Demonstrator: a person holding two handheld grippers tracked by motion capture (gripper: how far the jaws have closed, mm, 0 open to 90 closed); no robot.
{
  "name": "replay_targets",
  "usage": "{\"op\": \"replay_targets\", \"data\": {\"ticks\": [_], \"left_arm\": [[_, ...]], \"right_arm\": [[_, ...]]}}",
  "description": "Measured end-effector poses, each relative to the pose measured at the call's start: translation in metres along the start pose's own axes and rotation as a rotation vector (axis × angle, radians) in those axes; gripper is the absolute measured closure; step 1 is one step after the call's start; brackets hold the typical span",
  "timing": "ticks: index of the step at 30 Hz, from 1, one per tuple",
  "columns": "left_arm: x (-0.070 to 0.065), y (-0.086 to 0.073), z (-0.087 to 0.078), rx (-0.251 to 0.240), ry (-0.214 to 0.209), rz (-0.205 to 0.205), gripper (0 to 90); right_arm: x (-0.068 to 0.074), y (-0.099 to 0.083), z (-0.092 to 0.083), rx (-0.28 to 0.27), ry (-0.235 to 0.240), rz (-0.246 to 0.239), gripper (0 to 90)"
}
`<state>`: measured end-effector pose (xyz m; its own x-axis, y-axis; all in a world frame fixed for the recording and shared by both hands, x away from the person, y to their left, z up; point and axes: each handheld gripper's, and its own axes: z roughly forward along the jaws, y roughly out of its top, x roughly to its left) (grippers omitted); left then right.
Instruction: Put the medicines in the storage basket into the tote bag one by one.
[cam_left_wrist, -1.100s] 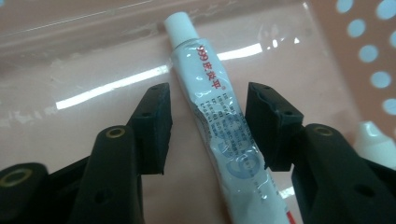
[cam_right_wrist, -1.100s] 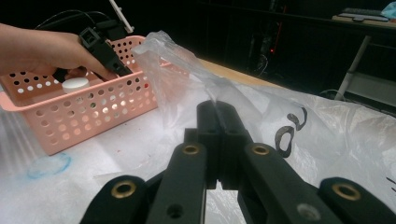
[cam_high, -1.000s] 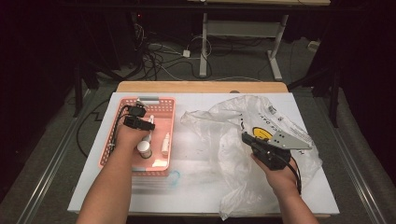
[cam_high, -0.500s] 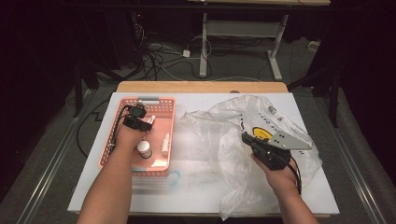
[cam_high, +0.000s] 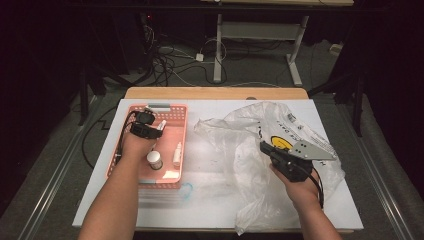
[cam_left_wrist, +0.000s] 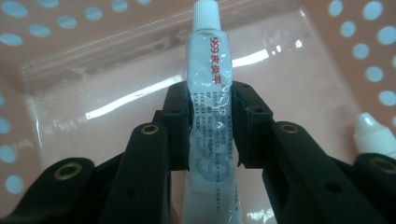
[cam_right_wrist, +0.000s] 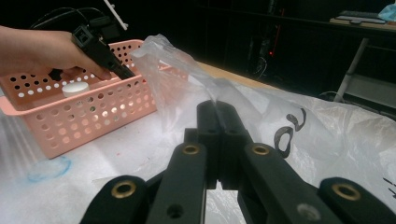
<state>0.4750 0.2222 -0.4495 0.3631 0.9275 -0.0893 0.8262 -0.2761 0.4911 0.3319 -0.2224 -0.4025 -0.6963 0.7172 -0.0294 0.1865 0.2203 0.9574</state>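
Note:
A white tube with red print (cam_left_wrist: 209, 65) stands between the jaws of my left gripper (cam_left_wrist: 210, 98), which have just been closing and now press on both its sides. That gripper (cam_high: 156, 127) is over the far end of the pink perforated basket (cam_high: 150, 106), with the tube (cam_high: 161, 124) at its tip. My right gripper (cam_right_wrist: 217, 109) is shut on a fold of the clear plastic bag (cam_right_wrist: 182, 70). In the high view the right gripper (cam_high: 264, 147) holds the bag (cam_high: 250, 125) at its middle, above the white table.
Inside the basket a white-capped jar (cam_high: 154, 160) and a small dropper bottle (cam_high: 177, 154) lie near my left wrist. A blue ring mark (cam_high: 186, 189) is on the table just before the basket. The bag spreads over the table's right half.

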Motion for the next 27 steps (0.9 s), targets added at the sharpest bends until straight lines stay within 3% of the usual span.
{"op": "replay_targets", "data": {"ticks": [14, 27], "left_arm": [[-0.008, -0.008, -0.03, -0.121, -0.039, 0.005, 68.2], [-0.007, -0.028, -0.063, -0.251, -0.061, 0.007, 68.3]], "right_arm": [[-0.001, 0.0, -0.001, -0.008, 0.006, 0.003, 90.0], [0.002, 0.001, -0.001, -0.008, 0.01, -0.002, 90.0]]}}
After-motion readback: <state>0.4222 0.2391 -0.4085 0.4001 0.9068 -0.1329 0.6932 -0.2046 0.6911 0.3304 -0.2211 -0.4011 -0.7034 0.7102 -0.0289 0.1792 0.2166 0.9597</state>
